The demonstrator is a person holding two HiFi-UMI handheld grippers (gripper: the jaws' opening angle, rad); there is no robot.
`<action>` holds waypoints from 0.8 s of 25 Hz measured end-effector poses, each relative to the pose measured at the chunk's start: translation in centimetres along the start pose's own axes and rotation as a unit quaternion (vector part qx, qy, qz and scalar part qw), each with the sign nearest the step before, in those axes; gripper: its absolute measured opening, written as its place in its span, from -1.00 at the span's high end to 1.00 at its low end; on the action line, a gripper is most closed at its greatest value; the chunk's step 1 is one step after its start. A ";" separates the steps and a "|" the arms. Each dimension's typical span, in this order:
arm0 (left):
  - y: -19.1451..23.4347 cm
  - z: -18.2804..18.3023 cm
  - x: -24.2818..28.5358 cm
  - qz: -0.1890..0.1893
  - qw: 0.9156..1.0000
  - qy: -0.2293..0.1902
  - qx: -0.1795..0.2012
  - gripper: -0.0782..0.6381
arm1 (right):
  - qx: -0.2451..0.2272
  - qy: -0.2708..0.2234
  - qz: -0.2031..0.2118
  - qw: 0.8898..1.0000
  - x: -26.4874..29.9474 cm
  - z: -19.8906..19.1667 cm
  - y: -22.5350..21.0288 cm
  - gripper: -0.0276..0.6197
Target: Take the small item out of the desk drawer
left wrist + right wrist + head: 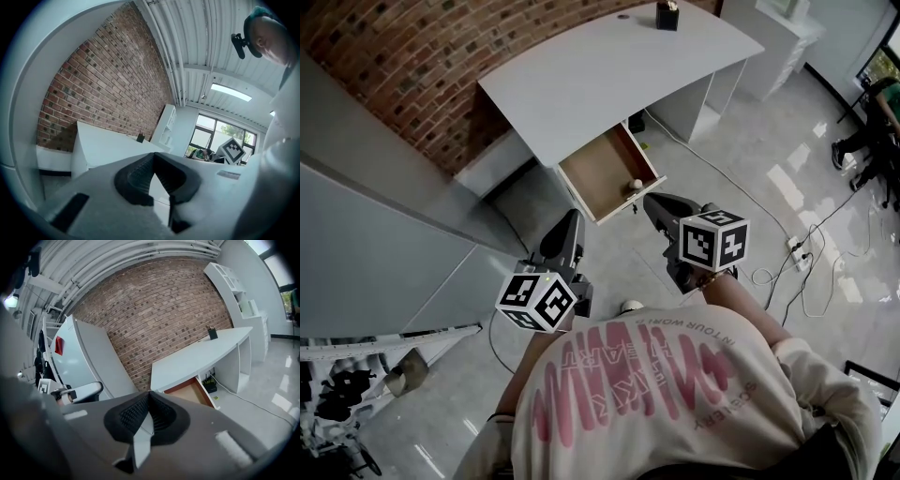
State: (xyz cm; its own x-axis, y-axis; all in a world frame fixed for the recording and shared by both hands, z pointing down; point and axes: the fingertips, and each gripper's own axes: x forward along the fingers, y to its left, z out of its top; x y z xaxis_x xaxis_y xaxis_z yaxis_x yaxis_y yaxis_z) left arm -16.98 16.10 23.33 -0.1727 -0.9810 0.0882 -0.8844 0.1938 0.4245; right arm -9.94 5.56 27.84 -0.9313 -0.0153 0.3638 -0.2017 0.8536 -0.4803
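Observation:
The white desk (600, 70) has its wooden drawer (605, 169) pulled open, and a small pale round item (635, 185) lies near the drawer's front right corner. Both grippers hang above the floor in front of the drawer, apart from it. My left gripper (574, 219) is to the drawer's lower left, shut and empty, its fingertips (153, 155) meeting. My right gripper (652, 200) is just below the drawer's front corner, also shut with nothing in it (149, 393). The right gripper view shows the open drawer (190, 391) under the desk top (197, 359).
A black holder (667, 16) stands at the desk's far edge. A grey partition (375, 234) runs along the left, with a brick wall (412, 56) behind. Cables and a power strip (797, 251) lie on the floor at right. A seated person (881, 112) is at far right.

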 end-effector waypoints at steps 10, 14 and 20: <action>0.0 -3.9 5.3 -0.009 0.998 0.061 0.003 0.76 | 0.061 0.011 -0.035 0.997 -0.3 -2.0 -7.0 0.88; -0.3 -5.7 7.3 -0.023 0.996 0.083 -0.005 0.76 | 0.094 0.009 -0.061 0.994 -1.4 -3.2 -9.8 0.88; -0.2 -8.6 11.0 -0.051 0.989 0.136 -0.006 0.76 | 0.138 -0.010 -0.114 0.984 -3.2 -3.8 -14.3 0.88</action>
State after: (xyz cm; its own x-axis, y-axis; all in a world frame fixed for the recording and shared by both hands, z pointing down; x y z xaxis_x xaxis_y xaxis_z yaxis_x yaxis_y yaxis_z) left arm -14.99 5.34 31.93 0.0426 -0.9583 0.2827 -0.8856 0.0948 0.4547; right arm -2.92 -4.61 36.53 -0.8582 -0.2022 0.4719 -0.4773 0.6529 -0.5881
